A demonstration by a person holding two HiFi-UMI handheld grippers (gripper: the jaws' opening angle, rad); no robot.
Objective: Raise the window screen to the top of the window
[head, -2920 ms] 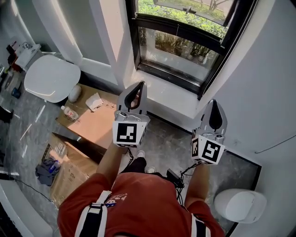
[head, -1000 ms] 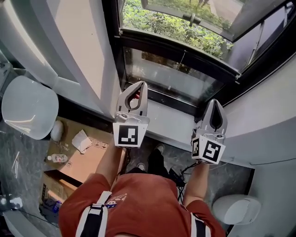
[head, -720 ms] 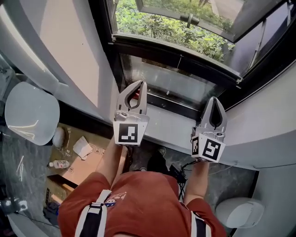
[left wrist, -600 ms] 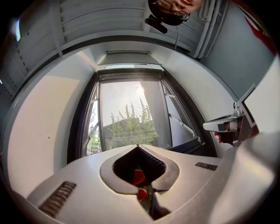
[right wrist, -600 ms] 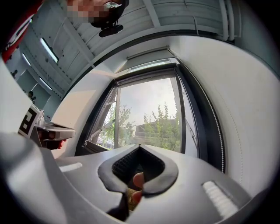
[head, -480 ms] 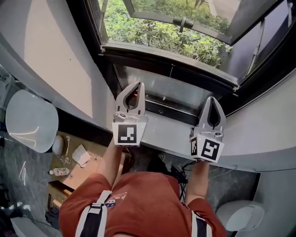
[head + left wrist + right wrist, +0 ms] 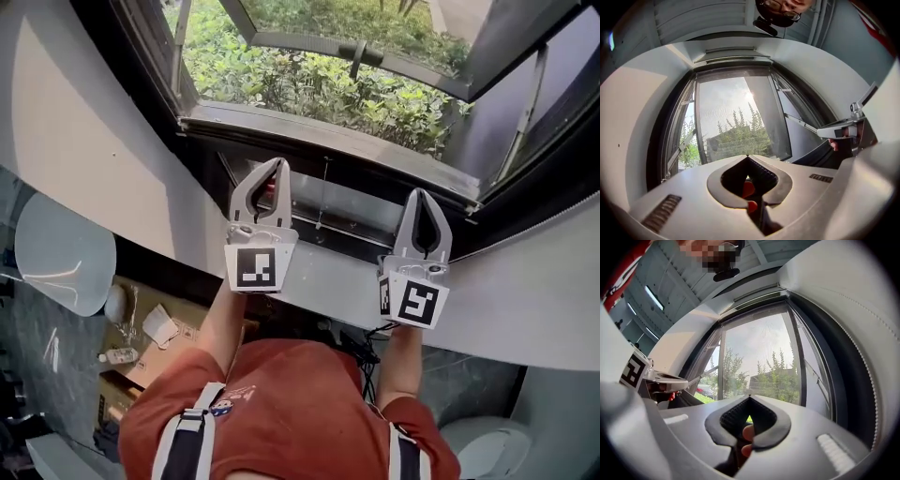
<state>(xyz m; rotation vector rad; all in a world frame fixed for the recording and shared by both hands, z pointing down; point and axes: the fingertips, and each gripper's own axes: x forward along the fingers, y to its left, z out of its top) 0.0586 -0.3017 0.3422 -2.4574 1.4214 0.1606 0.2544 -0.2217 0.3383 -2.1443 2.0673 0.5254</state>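
Observation:
The window (image 7: 319, 84) has a black frame, and its casement (image 7: 356, 47) stands open onto green bushes. A fine mesh screen (image 7: 733, 124) fills the opening in the left gripper view and shows again as the screen (image 7: 761, 357) in the right gripper view. A thin cord (image 7: 322, 192) hangs in front of the lower glass pane. My left gripper (image 7: 278, 161) is shut and holds nothing; it points at the lower frame left of the cord. My right gripper (image 7: 419, 192) is also shut and holds nothing, to the right of the cord. Neither touches the window.
A white sill (image 7: 328, 281) runs under both grippers. White walls flank the window. Down on the floor are a white round fixture (image 7: 56, 253), a cardboard box (image 7: 164, 328) with a bottle (image 7: 117, 356), and a white toilet (image 7: 473, 450) at the lower right.
Both grippers have moved forward together towards the window and now reach over the sill. The window fills more of the head view. Both grippers stayed shut.

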